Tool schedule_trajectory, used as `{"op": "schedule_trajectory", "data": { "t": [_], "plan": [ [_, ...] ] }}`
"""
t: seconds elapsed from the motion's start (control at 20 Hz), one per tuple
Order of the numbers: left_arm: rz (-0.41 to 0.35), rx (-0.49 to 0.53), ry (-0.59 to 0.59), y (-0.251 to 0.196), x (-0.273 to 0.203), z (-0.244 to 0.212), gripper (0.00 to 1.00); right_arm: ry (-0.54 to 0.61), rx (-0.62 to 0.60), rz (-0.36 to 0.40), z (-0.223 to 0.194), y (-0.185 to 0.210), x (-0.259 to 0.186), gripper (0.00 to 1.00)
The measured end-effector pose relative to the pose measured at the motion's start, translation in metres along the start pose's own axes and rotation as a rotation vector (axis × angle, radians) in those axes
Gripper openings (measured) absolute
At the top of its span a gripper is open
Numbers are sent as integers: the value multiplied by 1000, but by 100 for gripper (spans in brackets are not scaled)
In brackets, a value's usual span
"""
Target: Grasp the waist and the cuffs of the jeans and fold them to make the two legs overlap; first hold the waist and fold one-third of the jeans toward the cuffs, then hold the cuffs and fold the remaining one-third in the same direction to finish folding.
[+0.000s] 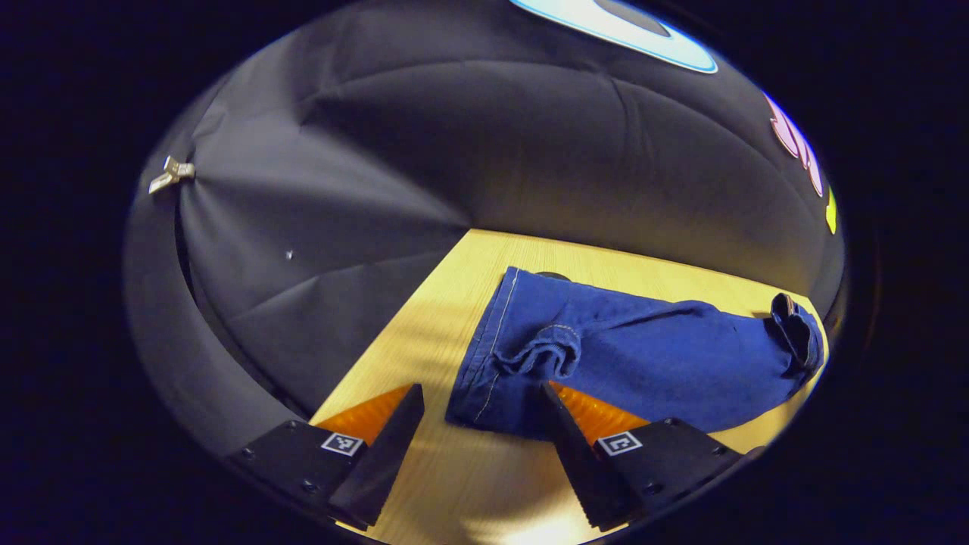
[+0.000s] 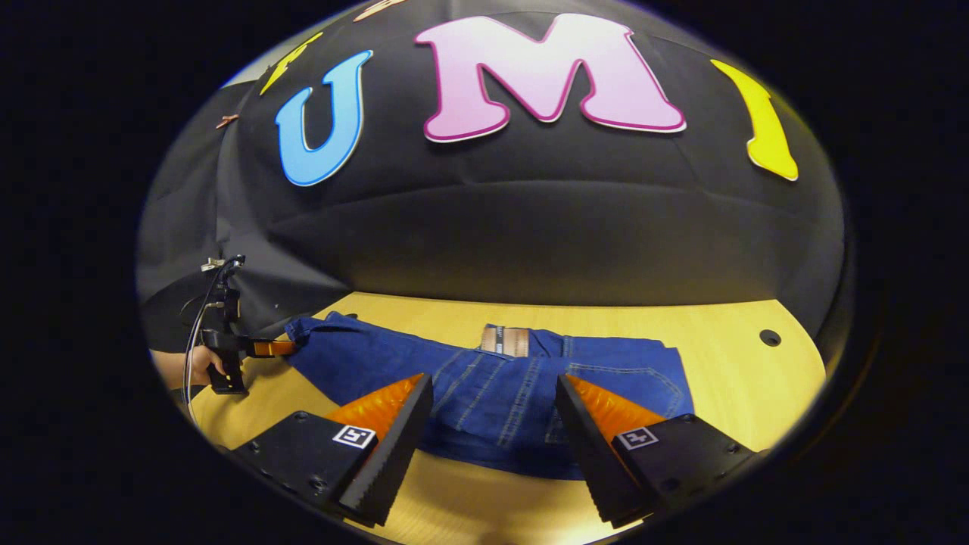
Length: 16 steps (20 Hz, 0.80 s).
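Blue jeans (image 1: 651, 356) lie flat along the wooden table (image 1: 439, 303). In the left gripper view the stitched cuff end (image 1: 484, 356) is nearest and bunched. My left gripper (image 1: 480, 387) is open, with the cuff edge between its fingers and one finger over the cloth. In the right gripper view the jeans (image 2: 484, 393) show their waist with a brown patch (image 2: 506, 341). My right gripper (image 2: 493, 378) stands open just in front of that waist part. At the far left a hand (image 2: 178, 367) holds the left gripper (image 2: 291, 347) at the cuff end.
The booth's black cloth wall rises right behind the table's far edge. A small round hole (image 2: 770, 337) sits in the tabletop (image 2: 742, 371) at the right. A metal clip (image 1: 171, 174) pins the cloth up at the left. The table's left edge runs close by the cuffs.
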State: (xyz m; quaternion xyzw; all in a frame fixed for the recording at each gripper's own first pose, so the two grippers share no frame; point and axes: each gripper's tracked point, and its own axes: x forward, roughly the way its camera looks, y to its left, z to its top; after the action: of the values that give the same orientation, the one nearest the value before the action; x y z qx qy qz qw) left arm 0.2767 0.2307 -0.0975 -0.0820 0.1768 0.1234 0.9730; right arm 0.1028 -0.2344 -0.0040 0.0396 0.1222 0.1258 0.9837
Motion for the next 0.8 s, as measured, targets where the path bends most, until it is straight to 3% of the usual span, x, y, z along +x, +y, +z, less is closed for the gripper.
{"op": "schedule_trajectory", "data": {
  "t": [0.15,0.5,0.6,0.65,0.7,0.8],
  "plan": [
    [-7,49,43,0,5,-9,99,12,15,-18,-3,-15,-6,99],
    [-134,134,126,-14,-4,-3,96,76,41,-40,-33,-27,-17,99],
    [-136,118,125,-19,7,-8,65,91,50,-42,-38,-28,-19,99],
    [-145,95,124,-26,8,-8,54,92,55,-43,-39,-28,-20,99],
    [-139,82,125,-29,8,-7,45,89,58,-44,-38,-28,-20,99],
    [-148,85,146,-29,6,-10,36,82,61,-46,-36,-28,-20,99]
  ]
}}
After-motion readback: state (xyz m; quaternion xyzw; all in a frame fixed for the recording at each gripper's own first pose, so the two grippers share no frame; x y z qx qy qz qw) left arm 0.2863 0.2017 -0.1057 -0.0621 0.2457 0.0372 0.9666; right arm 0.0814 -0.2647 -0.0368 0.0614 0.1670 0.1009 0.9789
